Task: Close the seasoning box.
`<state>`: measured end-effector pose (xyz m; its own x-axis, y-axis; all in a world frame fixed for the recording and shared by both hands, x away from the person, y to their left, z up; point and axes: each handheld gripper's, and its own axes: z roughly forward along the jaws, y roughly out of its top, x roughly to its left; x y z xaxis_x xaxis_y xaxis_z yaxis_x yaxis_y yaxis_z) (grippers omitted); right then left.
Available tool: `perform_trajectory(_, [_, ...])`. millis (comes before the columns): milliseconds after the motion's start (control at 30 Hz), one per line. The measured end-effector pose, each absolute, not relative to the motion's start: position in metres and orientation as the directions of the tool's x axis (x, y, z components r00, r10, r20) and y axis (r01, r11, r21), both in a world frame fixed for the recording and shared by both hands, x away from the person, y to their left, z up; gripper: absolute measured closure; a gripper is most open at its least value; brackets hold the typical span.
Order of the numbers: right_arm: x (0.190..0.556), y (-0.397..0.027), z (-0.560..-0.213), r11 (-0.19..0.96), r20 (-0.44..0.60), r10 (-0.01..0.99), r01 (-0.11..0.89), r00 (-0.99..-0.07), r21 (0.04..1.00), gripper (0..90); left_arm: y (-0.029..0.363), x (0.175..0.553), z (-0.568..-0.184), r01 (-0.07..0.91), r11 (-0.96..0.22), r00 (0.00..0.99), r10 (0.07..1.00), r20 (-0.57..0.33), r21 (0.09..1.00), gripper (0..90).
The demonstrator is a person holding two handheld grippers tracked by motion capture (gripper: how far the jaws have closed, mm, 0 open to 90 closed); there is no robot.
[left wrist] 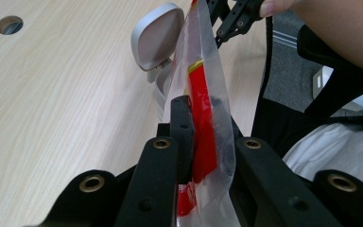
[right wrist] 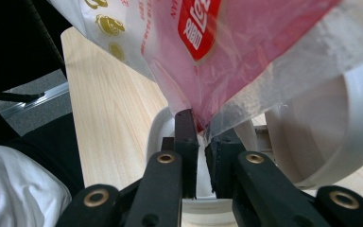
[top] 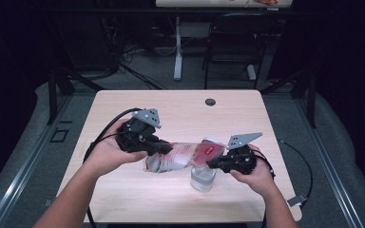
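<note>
Both hand-held grippers clamp the plastic bag (top: 178, 156) mid-frame: left hand-held gripper (top: 164, 148) one end, right hand-held gripper (top: 212, 164) the other, over the clear container (top: 203, 178).

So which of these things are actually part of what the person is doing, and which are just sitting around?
In use:
- plastic bag with red print, pinched at both ends
- left claw
- right claw
- clear container with its flip lid open, under the bag

Just about:
- table
- chair behind it
- far desk
</note>
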<state>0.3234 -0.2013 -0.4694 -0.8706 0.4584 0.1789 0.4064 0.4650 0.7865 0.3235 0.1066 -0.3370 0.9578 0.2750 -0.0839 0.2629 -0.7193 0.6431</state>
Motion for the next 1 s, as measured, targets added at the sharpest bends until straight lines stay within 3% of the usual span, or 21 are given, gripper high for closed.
perform_trajectory(1000, [0.3177, -0.2066, -0.4738, 0.457, 0.181, 0.48, 0.421, -0.858, 0.784, 84.5, 0.0961, 0.3283, -0.3353, 0.243, -0.723, 0.964, 0.255, -0.077, 0.647, 82.8])
